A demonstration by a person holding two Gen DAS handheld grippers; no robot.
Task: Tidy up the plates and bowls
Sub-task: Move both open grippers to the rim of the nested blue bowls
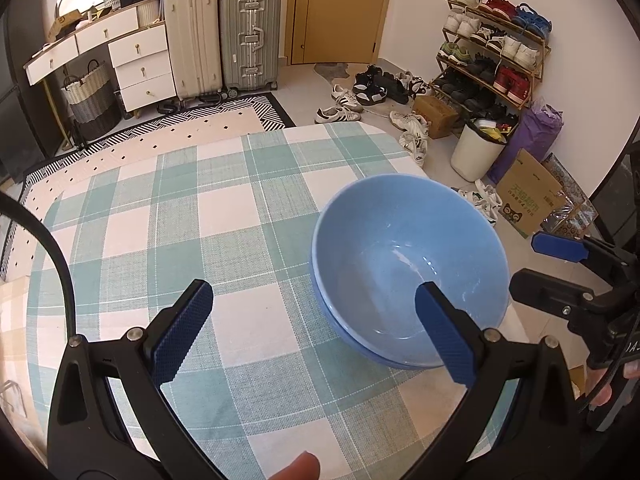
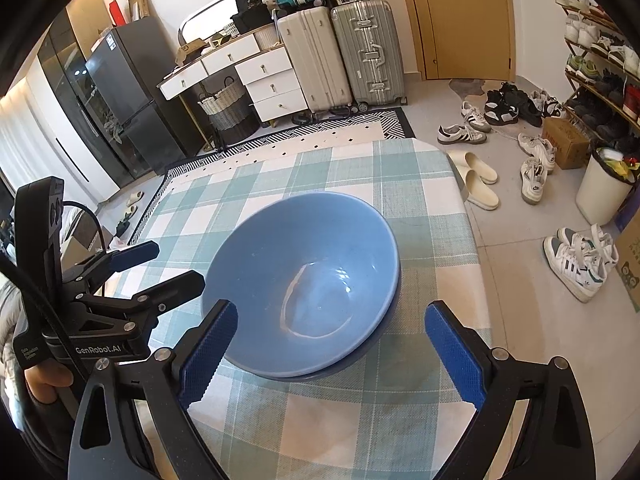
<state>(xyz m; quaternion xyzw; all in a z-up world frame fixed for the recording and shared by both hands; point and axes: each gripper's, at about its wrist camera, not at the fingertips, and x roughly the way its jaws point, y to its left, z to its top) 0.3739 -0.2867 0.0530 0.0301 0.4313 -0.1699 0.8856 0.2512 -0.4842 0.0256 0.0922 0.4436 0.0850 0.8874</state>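
A light blue bowl (image 1: 400, 260) (image 2: 304, 272) sits nested in a darker blue bowl (image 1: 340, 332) (image 2: 386, 332) on the green-checked table (image 1: 160, 220) (image 2: 420, 184), near its right edge. My left gripper (image 1: 314, 294) is open just in front of the stack, and its right finger overlaps the bowl's near rim in the left wrist view. From the right wrist view this gripper (image 2: 176, 264) shows at the bowls' left side. My right gripper (image 2: 331, 312) is open, its fingers spread wider than the stack and just short of it. Seen from the left wrist it (image 1: 528, 260) hovers right of the bowls.
The table's right edge drops to a floor strewn with shoes (image 2: 576, 264) and slippers (image 2: 476, 180). A white bin (image 1: 476, 152), a shoe rack (image 1: 492, 52), suitcases (image 1: 248, 36) and white drawers (image 1: 140, 64) stand beyond. A fingertip (image 1: 300, 466) shows at the bottom edge.
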